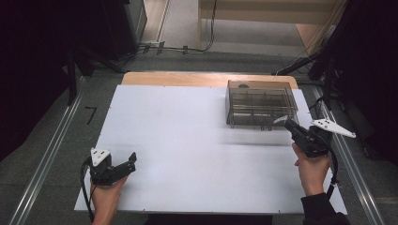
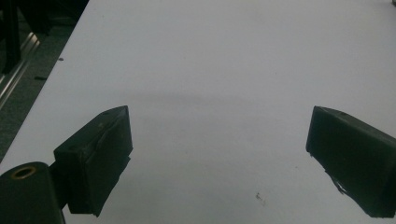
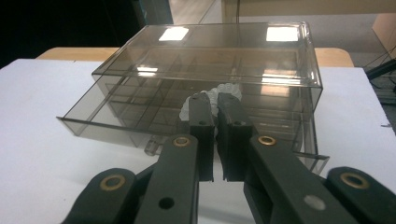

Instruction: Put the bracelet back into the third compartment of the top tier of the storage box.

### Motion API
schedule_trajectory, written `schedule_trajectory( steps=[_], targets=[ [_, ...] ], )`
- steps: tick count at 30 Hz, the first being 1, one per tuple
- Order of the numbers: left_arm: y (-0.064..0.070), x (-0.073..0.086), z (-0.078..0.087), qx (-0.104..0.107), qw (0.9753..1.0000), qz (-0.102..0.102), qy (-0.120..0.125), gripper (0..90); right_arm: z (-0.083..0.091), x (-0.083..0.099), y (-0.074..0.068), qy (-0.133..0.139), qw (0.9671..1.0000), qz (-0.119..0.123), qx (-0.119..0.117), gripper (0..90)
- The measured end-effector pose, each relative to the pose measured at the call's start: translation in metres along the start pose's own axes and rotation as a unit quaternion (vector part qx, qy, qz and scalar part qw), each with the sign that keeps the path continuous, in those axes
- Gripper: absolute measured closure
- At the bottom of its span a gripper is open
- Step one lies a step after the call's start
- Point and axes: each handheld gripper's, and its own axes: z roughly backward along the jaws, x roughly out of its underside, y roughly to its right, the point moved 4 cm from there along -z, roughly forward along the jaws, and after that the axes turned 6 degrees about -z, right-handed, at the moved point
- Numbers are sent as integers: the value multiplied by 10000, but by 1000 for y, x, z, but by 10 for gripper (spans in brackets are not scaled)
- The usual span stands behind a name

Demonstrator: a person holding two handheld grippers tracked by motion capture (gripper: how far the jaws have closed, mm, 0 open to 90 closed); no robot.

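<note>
- Clamped shut on a small frilly pale piece (image 3: 219,92) with the right gripper (image 3: 215,100), just in front of the smoky drawer box (image 3: 210,56), above the front edge of its open drawer (image 3: 116,116).
- Could lose the piece by easing the jaws too early: likely to land on the white table (image 1: 187,140) in front of the box instead of in a compartment.
- Could drop it into the wrong compartment. Hard to judge the thin dividers through the tinted plastic and the glare on the box's top.
- Could knock the jaw tips against the box's top panel when reaching in. Little headroom above the drawer, by the look of it.
- Could shove the drawer shut, or slide the whole box away across the smooth table, with a forward push. Nothing bracing the box.
- Resting far to the near left of the box with the left gripper (image 1: 131,159), jaws wide apart and empty, so no help in steadying from there.
- Might snag the soft frill on a jaw pad at release, dragging the piece back out of the drawer.
</note>
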Motion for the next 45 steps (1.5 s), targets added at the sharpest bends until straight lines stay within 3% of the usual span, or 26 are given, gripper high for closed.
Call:
schedule_trajectory(
  steps=[19,33,45],
  targets=[
    [0,0,0,-5,10000,7,-10,71,-16,0,22,-98,9995,-201,232,832],
    [0,1,0,-3,10000,17,-9,71,-28,4,29,-292,9988,-215,337,831],
    [-1,1,-1,4,10000,50,-10,71,-33,4,37,-334,9980,-366,398,823]
  ],
)
